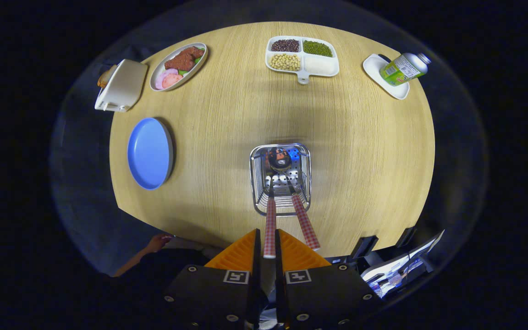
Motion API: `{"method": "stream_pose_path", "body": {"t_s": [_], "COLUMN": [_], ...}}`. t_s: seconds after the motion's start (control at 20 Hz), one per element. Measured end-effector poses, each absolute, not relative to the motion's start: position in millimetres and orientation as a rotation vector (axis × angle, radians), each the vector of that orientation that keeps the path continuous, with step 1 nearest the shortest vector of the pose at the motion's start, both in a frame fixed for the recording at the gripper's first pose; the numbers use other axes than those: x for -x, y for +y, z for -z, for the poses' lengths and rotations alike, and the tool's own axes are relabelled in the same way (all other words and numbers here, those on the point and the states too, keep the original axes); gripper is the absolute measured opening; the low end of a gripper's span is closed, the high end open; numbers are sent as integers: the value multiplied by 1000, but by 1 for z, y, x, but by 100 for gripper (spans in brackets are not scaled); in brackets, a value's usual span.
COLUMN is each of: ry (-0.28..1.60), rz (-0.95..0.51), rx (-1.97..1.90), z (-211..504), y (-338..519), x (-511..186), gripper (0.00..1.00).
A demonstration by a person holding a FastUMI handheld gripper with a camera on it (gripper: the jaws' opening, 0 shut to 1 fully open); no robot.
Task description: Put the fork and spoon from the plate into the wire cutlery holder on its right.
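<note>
- We see the claw (268, 250) clamped on the checked handle of the spoon (270, 220), whose bowl sits down inside the wire cutlery holder (280, 178).
- The fork (305, 224) (same checked handle) leans in the holder beside it.
- The blue plate (149, 153) lies on the desk (360, 151), left of the holder.

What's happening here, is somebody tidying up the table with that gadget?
Roughly, yes. A person is working a hand-held gripper from above a round wooden table. Its fingers are closed on the checked handle of one utensil, whose head sits down in the wire cutlery holder. A second checked-handled utensil already leans in the holder beside it. The blue plate to the holder's left has no cutlery on it, so the job looks almost finished.
</note>
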State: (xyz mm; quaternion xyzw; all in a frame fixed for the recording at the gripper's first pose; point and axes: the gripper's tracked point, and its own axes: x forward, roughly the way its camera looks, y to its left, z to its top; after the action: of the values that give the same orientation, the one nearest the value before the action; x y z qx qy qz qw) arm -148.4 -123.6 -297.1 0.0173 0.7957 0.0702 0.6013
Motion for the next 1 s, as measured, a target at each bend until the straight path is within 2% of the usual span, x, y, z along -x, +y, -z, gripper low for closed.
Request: {"method": "stream_pose_path", "body": {"t_s": [0.15, 0.25, 0.45, 0.6, 1.0], "ry": [1718, 1601, 1302, 1115, 728], "rz": [-154, -146, -157, -123, -104], "rx": [-147, -165, -205, -231, -178], "z": [283, 271, 237, 213, 147], "y": [-113, -114, -107, -112, -123], "x": [126, 107, 58, 33, -4], "gripper": [17, 25, 49, 73, 84]}}
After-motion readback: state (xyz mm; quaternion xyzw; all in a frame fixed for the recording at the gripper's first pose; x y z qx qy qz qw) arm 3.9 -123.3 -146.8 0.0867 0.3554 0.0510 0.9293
